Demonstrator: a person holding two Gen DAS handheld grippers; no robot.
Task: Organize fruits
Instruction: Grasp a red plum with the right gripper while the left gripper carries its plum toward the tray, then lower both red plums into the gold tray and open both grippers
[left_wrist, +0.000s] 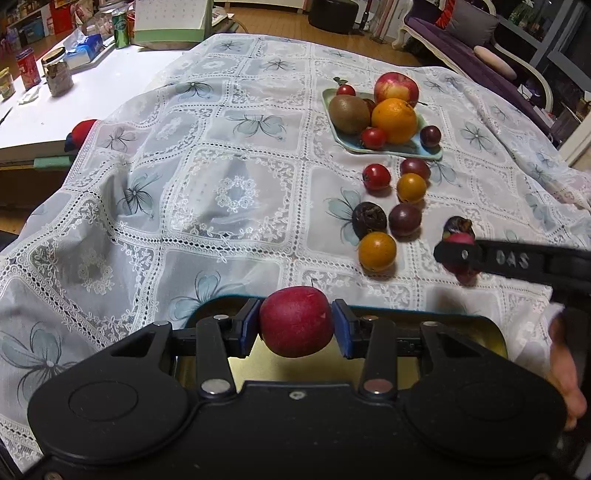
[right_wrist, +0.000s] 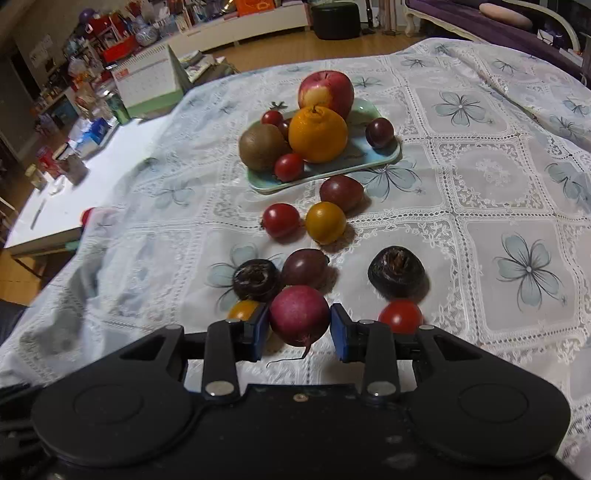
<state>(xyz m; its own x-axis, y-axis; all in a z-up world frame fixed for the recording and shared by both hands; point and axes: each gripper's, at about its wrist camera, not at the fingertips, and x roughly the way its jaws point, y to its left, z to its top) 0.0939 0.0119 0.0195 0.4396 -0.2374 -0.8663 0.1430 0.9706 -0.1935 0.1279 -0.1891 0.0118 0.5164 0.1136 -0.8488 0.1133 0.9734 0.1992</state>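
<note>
Lace tablecloth (left_wrist: 229, 155); each hand-held gripper (left_wrist: 295, 325) (right_wrist: 299, 325) clamps red radish (left_wrist: 295, 321) (right_wrist: 299, 314).

You held one red radish (left_wrist: 295, 320) over a gold tin (left_wrist: 491, 334) and a second radish (right_wrist: 299, 315), root tail hanging, just above the cloth. Loose tomatoes (right_wrist: 325, 222) and dark water chestnuts (right_wrist: 397, 271) lay before the plate (right_wrist: 384, 157) of apple, orange and kiwi.

Both cameras sit low behind their own fingers, facing across the lace tablecloth (left_wrist: 229, 155). The left wrist view looks from farther back and left; the right one is nearer. Both share the fruit plate (left_wrist: 417, 151) (right_wrist: 388, 157).
</note>
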